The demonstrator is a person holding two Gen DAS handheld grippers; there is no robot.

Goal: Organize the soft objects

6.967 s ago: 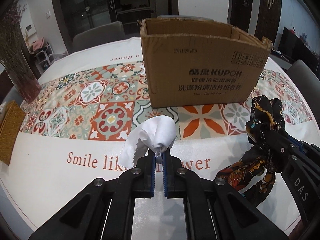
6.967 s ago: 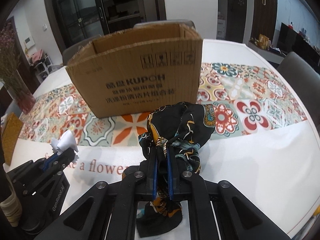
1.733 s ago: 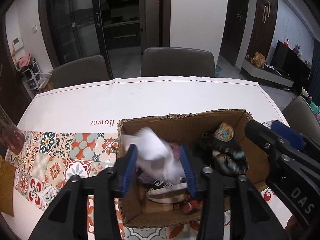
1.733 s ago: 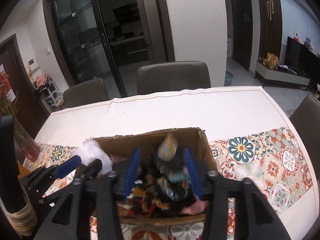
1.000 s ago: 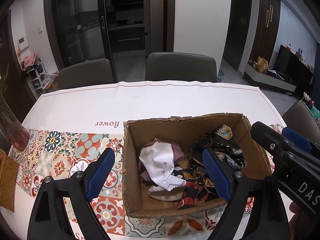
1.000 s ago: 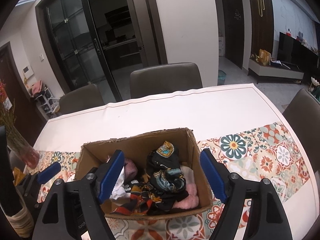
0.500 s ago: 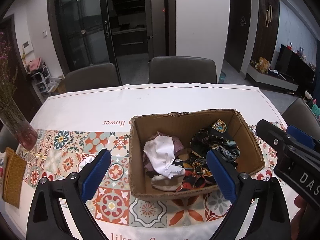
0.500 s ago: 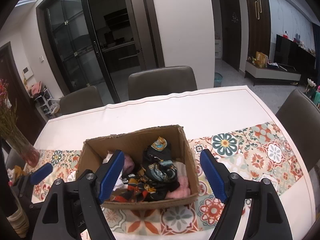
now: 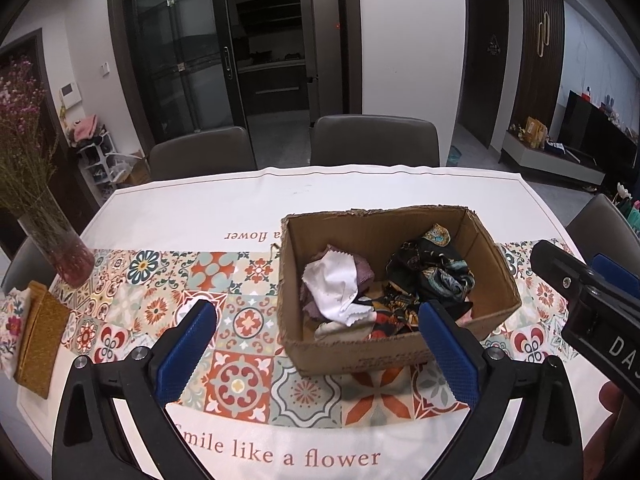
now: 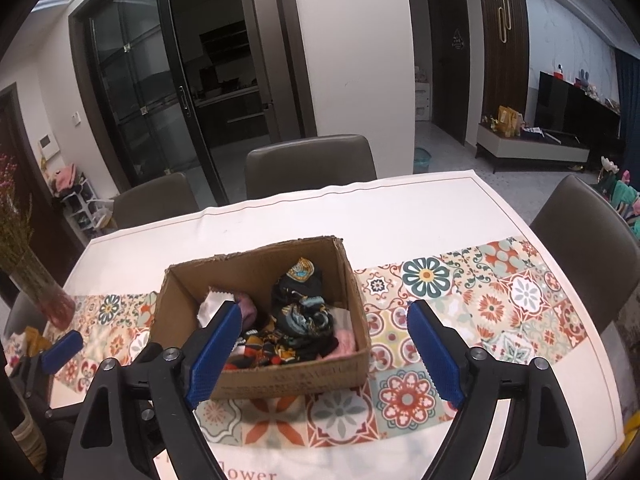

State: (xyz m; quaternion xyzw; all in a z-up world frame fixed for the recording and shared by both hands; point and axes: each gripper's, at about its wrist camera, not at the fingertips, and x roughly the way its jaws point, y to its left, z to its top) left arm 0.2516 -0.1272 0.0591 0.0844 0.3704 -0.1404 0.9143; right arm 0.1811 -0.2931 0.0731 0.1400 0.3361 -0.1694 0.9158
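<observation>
The sorting looked nearly or wholly done. The box (image 9: 394, 280) stood on the patterned runner (image 9: 248, 320) toward the middle of the tabletop (image 9: 256, 200), and the soft things lay inside it; no loose cloth showed on the tabletop in either view.

In the box, a white cloth (image 9: 334, 286) with pinked edges lay crumpled at the left over a mauve cloth (image 9: 362, 272). A dark patterned scarf (image 9: 432, 276) was heaped at the right, its gold-and-teal medallion tip standing up near the far wall. The right view also showed something pink (image 10: 346, 340) at the near right corner of the box (what it was could not be told).

The left tool (image 9: 316, 348) hung above the near edge with its blue pads wide apart and nothing between them. The right tool (image 10: 320, 348) was likewise spread and empty.

A vase (image 9: 66, 256) of dried flowers stood near the left edge, beside a woven mat (image 9: 40, 344). What remained, judging by this, was little or nothing.
</observation>
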